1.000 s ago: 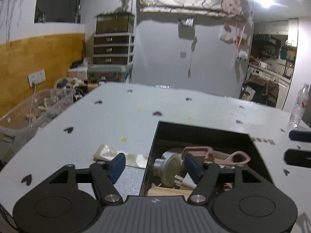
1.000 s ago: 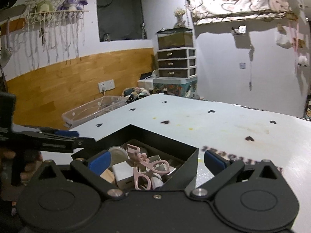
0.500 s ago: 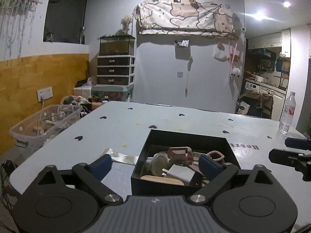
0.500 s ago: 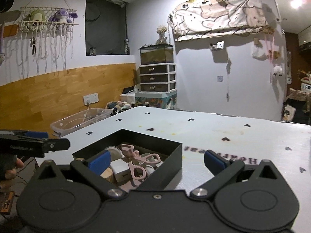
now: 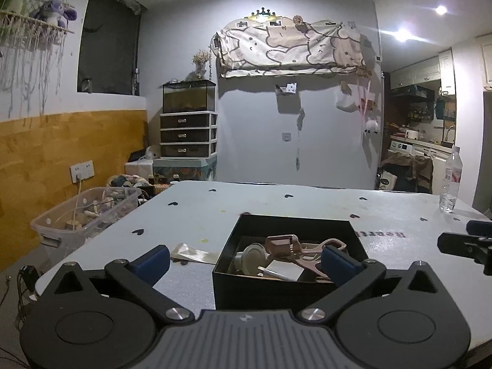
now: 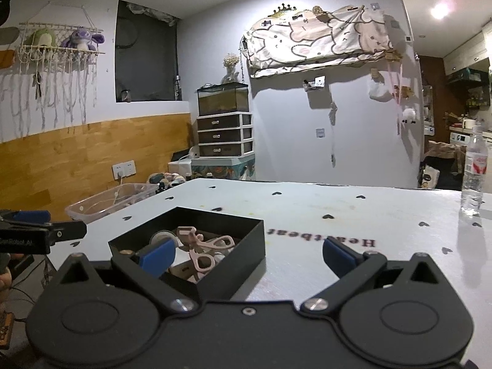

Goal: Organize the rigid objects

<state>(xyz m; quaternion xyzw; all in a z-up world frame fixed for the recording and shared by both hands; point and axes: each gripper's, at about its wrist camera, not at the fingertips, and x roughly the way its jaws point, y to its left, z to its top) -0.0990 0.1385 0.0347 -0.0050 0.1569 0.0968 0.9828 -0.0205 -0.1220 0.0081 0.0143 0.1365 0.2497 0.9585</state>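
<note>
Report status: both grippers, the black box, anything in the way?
Left gripper open, jaws just opened wide, nothing between pads. Right gripper open, empty. Black box on table, pink scissors and small items inside. Flat wrapper beside box; path clear.

— Where is there room to pass on the surface [image 5: 307, 209]?

— Beyond the black box [image 5: 289, 289] the top lies bare all the way to the far edge, and to its right too, over the printed lettering [image 6: 321, 237]. Only a water bottle [image 6: 473, 178] stands near the far right corner.

— And the box itself?

— Open on top, but crowded: a pink eyelash curler [image 6: 203, 246], a round white piece [image 5: 250, 256] and a white plug [image 5: 284, 273] fill the floor, and the walls stand upright all round.

— Left of it?

— A flat clear wrapper [image 5: 192, 252] lies just beside the box. Off the left edge a clear plastic bin [image 5: 83, 215] stands lower down.

— The tools?

— The left tool [image 5: 244, 261] spans the box's near side, wide apart, nothing between. The right tool [image 6: 247, 253] is spread over the box's right corner.
</note>
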